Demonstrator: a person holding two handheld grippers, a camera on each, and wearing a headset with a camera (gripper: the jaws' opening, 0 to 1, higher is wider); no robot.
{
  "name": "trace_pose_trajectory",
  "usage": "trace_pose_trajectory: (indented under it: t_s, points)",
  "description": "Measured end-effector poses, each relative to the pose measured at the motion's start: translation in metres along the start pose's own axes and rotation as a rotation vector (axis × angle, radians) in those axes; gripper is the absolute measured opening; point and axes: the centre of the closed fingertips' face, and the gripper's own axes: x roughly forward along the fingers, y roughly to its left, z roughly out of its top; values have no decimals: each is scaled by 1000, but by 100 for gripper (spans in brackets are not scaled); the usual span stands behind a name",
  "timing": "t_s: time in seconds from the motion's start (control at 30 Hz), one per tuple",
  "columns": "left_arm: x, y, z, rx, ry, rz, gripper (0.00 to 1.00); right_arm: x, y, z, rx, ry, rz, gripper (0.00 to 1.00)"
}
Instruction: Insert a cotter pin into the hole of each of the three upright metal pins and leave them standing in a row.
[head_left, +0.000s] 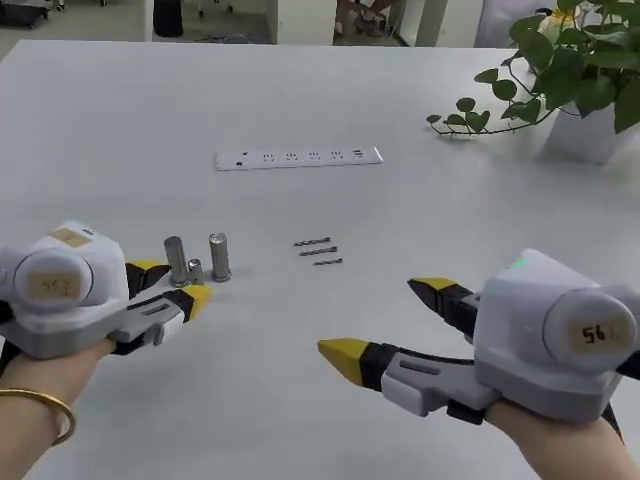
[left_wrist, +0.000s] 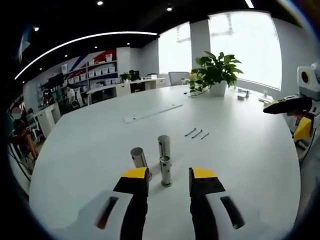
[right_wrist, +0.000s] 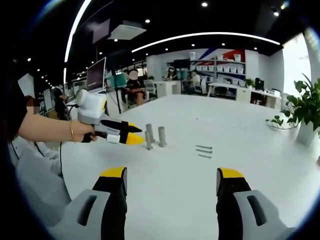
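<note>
**Left gripper** (left_wrist: 168, 176): jaws moderately parted, empty, with the shortest of three metal pins (head_left: 219, 256) standing just ahead of the gap. **Right gripper** (head_left: 385, 318): jaws wide, empty, well to the right of the metal pins. Three cotter pins (head_left: 318, 251) lie parallel on the white tabletop (head_left: 250, 400), near the metal pins on their right.

**Metal pins:** smooth grey cylinders, rigid, probably dense yet easily toppled; best clamped mid-shaft.

**Cotter pins:** thin dark wire, likely light and prone to sliding on the matte surface; best pinched across one end. The cross-holes are too small to discern.
</note>
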Motion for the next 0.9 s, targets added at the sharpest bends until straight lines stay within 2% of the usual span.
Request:
trace_pose_trajectory:
  t_s: [0.23,0.37,0.77,0.9]
  points:
    - [13,3,-3,6,10,-9,23,1,-4,-4,3,9,7,70]
    - [18,5,-5,-15,17,-20,20,1,-4,-5,11,11,4,70]
    - [26,3,-11,16,37,-72,6,-1,-9,-13,34,26,-7,71]
    - [27,4,-12,32,41,-78,6,-1,-9,-15,33,33,-7,71]
